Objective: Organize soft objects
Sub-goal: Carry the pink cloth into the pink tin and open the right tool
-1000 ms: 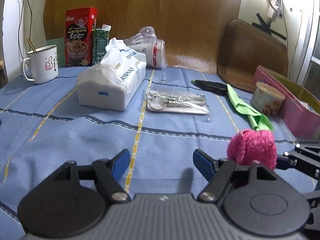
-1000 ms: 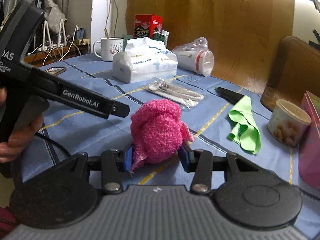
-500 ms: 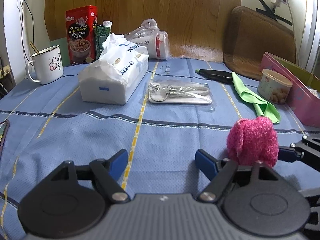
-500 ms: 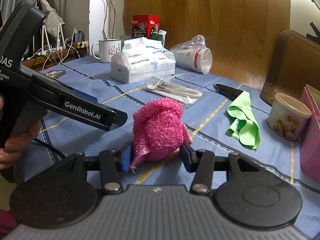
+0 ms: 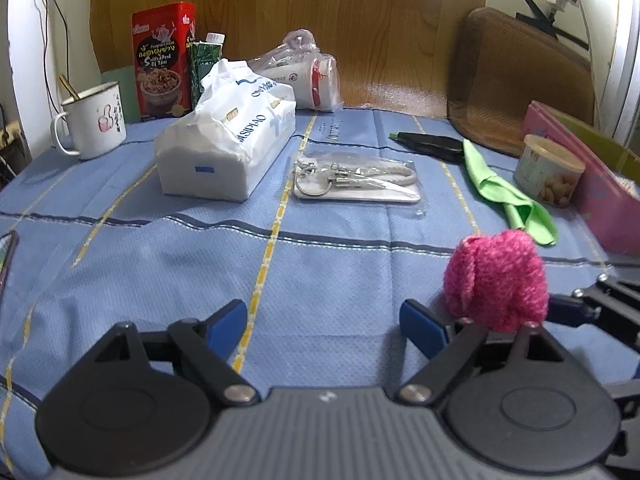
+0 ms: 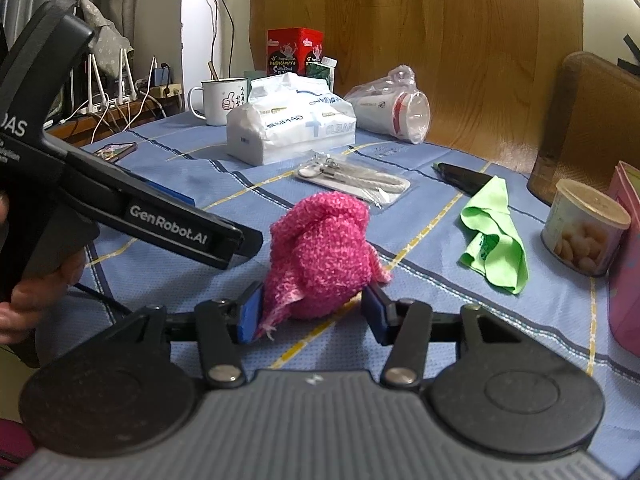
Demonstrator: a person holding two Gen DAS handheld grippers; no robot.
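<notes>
Bench (image 5: 320,264), blue checked cloth, contents left to right.

Item: enamel mug (image 5: 94,120), at 10 o'clock in the left wrist view; behind it a red tin (image 5: 162,60).

Item: tissue pack (image 5: 228,148), at 11 o'clock, soft, untouched.

Item: left gripper (image 5: 322,320), fingers spread wide, holding nothing, low over bare cloth.

Item: bagged keyring (image 5: 356,178), at 12 o'clock.

Item: pink knitted ball (image 6: 320,256), low centre of the right wrist view. The right gripper (image 6: 312,312) brackets it, both blue fingers (image 6: 250,314) against its sides, apparently pinching it lightly. Whether it rests on the cloth or is lifted clear cannot be told.

Item: green cloth (image 6: 494,236), at 2 o'clock, crumpled.

Item: snack can (image 6: 584,226), partly masking a pink box cut off by the frame.

Step in hand, by judgement: grasping the ball. Next calls for a lift and carry to a gathering spot; none is evident.
</notes>
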